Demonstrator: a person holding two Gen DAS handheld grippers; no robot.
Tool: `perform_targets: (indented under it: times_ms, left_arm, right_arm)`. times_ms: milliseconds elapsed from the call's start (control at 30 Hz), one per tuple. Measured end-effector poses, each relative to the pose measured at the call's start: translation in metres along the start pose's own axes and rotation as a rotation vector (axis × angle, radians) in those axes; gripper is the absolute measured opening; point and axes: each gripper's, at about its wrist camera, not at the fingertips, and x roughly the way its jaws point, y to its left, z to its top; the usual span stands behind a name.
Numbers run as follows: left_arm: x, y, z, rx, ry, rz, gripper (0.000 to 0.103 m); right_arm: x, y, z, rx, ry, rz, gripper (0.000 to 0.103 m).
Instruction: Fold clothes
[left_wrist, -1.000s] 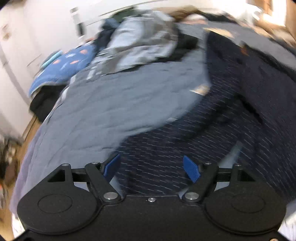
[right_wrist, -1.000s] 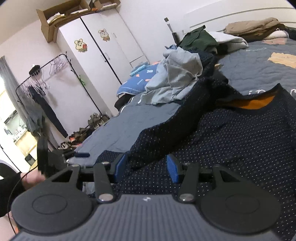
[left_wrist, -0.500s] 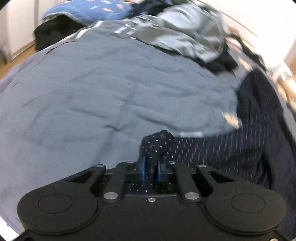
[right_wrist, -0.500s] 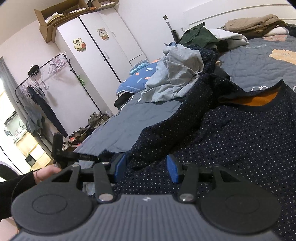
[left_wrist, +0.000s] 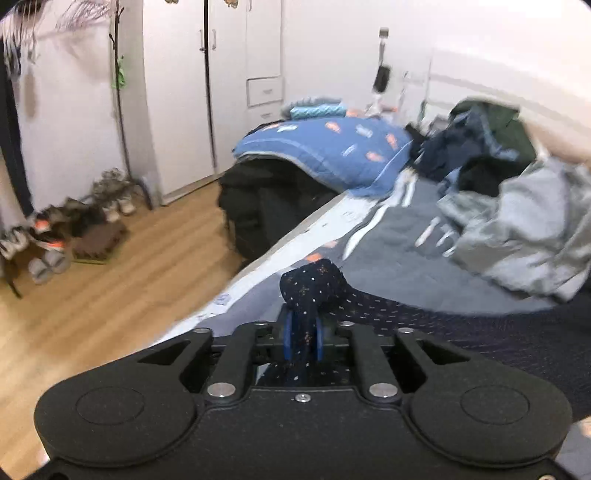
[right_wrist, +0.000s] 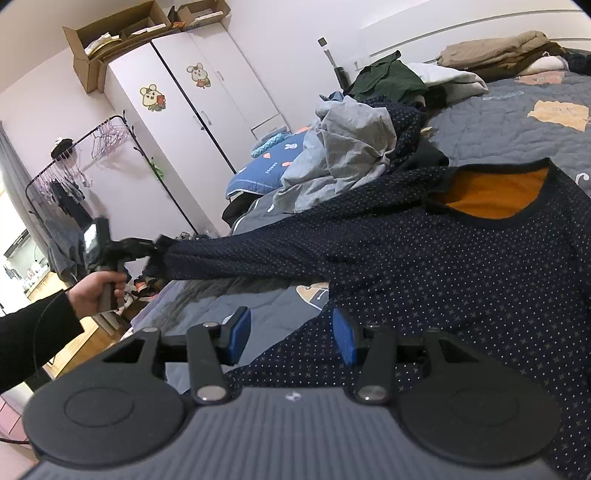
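Fleece-lined dotted sweater (right_wrist: 461, 266) looks soft, limp; left tongs (left_wrist: 303, 338) clamp its cuff (left_wrist: 314, 284), right tongs (right_wrist: 291, 336) gape over its hem

A bedroom in a home, plainly. Wide bed (right_wrist: 517, 122) under a grey quilt, heaped with loose clothes (right_wrist: 351, 155). Beyond the bed, a white wardrobe (right_wrist: 192, 122) with cartoon stickers and cardboard boxes (right_wrist: 122, 33) on top. Left of the wardrobe, a clothes rack (right_wrist: 74, 173) with hangers. Below the rack, what look like shoes (left_wrist: 55, 236) on a wooden floor (left_wrist: 110, 295).
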Motion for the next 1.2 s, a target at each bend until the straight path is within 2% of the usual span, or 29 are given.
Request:
perform_targets:
  times_ms: [33, 100, 167, 200, 233, 300, 433, 533, 633, 733, 800, 933, 1067, 1200]
  left_arm:
    - [0.003, -0.004, -0.003, 0.007, 0.013, 0.015, 0.04]
    - [-0.002, -0.013, -0.011, 0.023, -0.013, 0.024, 0.058]
    - [-0.013, -0.019, -0.02, 0.025, -0.05, 0.023, 0.064]
    - [-0.021, -0.02, -0.022, 0.017, -0.049, -0.003, 0.064]
    - [-0.028, -0.021, -0.025, 0.007, -0.045, -0.033, 0.064]
    - [-0.045, -0.031, -0.032, 0.027, -0.024, -0.142, 0.064]
    - [-0.094, -0.067, -0.066, 0.158, 0.001, -0.342, 0.064]
    - [-0.127, -0.09, -0.095, 0.196, 0.02, -0.463, 0.064]
    - [-0.152, -0.109, -0.115, 0.222, 0.031, -0.538, 0.064]
    - [-0.176, -0.124, -0.13, 0.269, 0.029, -0.581, 0.065]
    - [-0.188, -0.131, -0.138, 0.28, 0.017, -0.597, 0.069]
    - [-0.204, -0.148, -0.157, 0.294, -0.011, -0.622, 0.07]
    - [-0.22, -0.166, -0.176, 0.309, -0.038, -0.646, 0.074]
    - [-0.236, -0.184, -0.195, 0.323, -0.066, -0.671, 0.075]
  right_arm:
    - [-0.001, -0.001, 0.0, 0.001, -0.002, -0.002, 0.048]
    - [-0.002, -0.002, 0.001, 0.002, -0.005, -0.006, 0.048]
    - [-0.004, -0.005, 0.002, 0.006, -0.009, -0.011, 0.048]
    - [-0.004, -0.006, 0.003, 0.009, -0.011, -0.014, 0.048]
    - [-0.005, -0.007, 0.003, 0.012, -0.013, -0.017, 0.048]
    - [-0.006, -0.008, 0.004, 0.014, -0.015, -0.025, 0.048]
    - [-0.012, -0.005, 0.005, 0.004, -0.022, -0.044, 0.048]
    - [-0.024, 0.002, 0.002, 0.007, -0.032, -0.073, 0.048]
    - [-0.037, 0.01, -0.002, 0.012, -0.042, -0.108, 0.048]
    - [-0.055, 0.019, -0.009, 0.02, -0.054, -0.166, 0.048]
    - [-0.074, 0.024, -0.022, 0.042, -0.08, -0.198, 0.048]
    - [-0.112, 0.032, -0.047, 0.084, -0.13, -0.267, 0.048]
    - [-0.144, 0.02, -0.077, 0.13, -0.144, -0.457, 0.048]
    - [-0.157, 0.007, -0.116, 0.194, -0.116, -0.52, 0.048]
